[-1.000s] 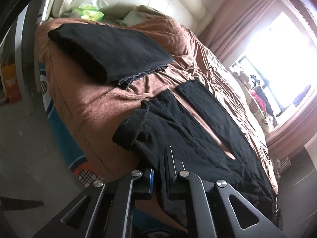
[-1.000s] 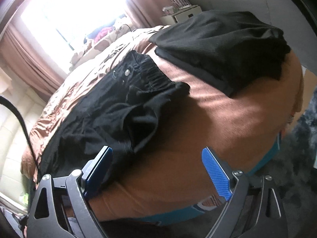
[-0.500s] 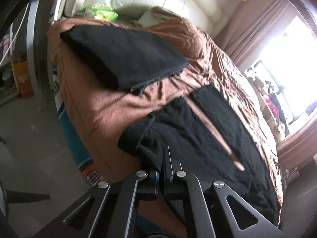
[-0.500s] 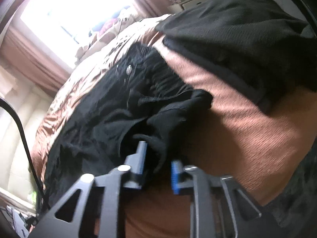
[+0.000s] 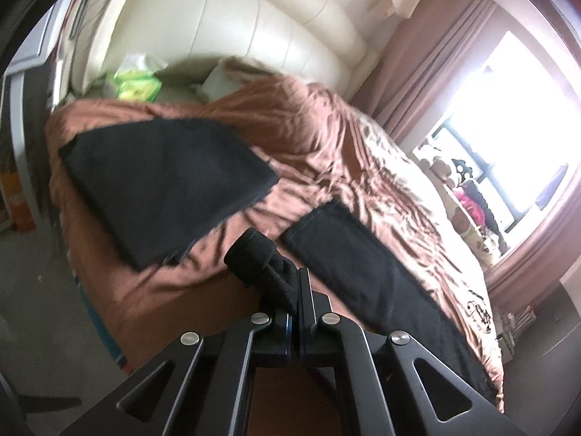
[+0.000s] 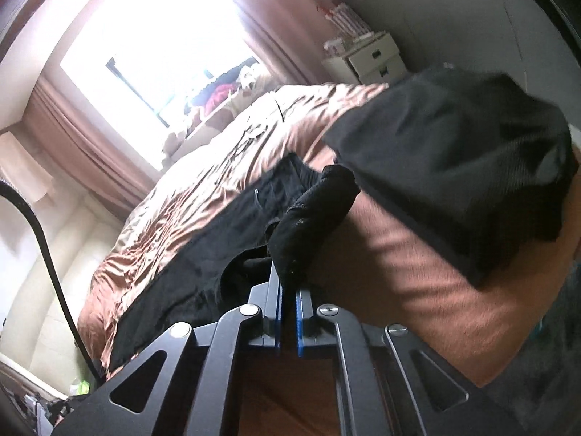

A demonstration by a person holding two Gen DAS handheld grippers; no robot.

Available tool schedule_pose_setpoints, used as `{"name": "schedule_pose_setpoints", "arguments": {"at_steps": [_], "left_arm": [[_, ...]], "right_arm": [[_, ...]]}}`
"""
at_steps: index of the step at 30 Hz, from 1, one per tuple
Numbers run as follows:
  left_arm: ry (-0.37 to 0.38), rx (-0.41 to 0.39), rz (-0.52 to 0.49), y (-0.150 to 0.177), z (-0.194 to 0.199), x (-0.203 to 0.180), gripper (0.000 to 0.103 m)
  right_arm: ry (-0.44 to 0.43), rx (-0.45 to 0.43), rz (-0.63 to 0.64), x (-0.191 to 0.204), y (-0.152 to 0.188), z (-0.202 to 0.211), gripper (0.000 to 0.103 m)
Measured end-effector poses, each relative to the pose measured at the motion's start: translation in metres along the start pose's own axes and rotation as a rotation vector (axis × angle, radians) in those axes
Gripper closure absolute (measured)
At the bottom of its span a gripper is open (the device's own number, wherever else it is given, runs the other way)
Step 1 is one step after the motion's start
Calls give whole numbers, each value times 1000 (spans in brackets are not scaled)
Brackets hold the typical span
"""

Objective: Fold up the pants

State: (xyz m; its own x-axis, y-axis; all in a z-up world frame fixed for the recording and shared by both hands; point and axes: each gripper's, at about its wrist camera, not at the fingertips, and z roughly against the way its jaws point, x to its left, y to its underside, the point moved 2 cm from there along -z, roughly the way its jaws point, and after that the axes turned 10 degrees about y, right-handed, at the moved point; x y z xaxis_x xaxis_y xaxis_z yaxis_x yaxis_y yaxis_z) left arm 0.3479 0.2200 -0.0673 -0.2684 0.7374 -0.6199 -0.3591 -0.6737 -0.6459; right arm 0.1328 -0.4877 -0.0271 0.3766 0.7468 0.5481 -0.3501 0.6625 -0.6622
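Black pants [image 5: 366,272] lie lengthwise on the brown bedspread [image 5: 319,134]. My left gripper [image 5: 296,283] is shut on the cuff of one leg [image 5: 254,254], which is raised off the bed while the other leg stays flat. In the right wrist view my right gripper [image 6: 288,276] is shut on a bunched corner of the waistband [image 6: 316,214], lifted above the rest of the pants [image 6: 203,254]. The cloth hides both pairs of fingertips.
A folded black garment [image 5: 163,181] lies near the headboard [image 5: 225,25] end. A heaped black garment [image 6: 461,160] sits on the bed's foot end. A green packet [image 5: 138,87] lies by the pillows. A white drawer unit [image 6: 370,58] and the curtained window [image 6: 152,43] lie beyond the bed.
The right gripper went from wide open to shut on the waistband and lifted it. The left gripper, shut throughout, rose with the cuff, pulling that leg up off the bed.
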Motion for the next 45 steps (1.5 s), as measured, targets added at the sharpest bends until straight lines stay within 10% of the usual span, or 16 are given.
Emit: {"name": "schedule_pose_setpoints", "arguments": {"at_steps": [45], "left_arm": [[-56,-8,-116,-113,-237,-103,102]], "right_arm": [[153,-44,128,192,-116,-185,101]]}}
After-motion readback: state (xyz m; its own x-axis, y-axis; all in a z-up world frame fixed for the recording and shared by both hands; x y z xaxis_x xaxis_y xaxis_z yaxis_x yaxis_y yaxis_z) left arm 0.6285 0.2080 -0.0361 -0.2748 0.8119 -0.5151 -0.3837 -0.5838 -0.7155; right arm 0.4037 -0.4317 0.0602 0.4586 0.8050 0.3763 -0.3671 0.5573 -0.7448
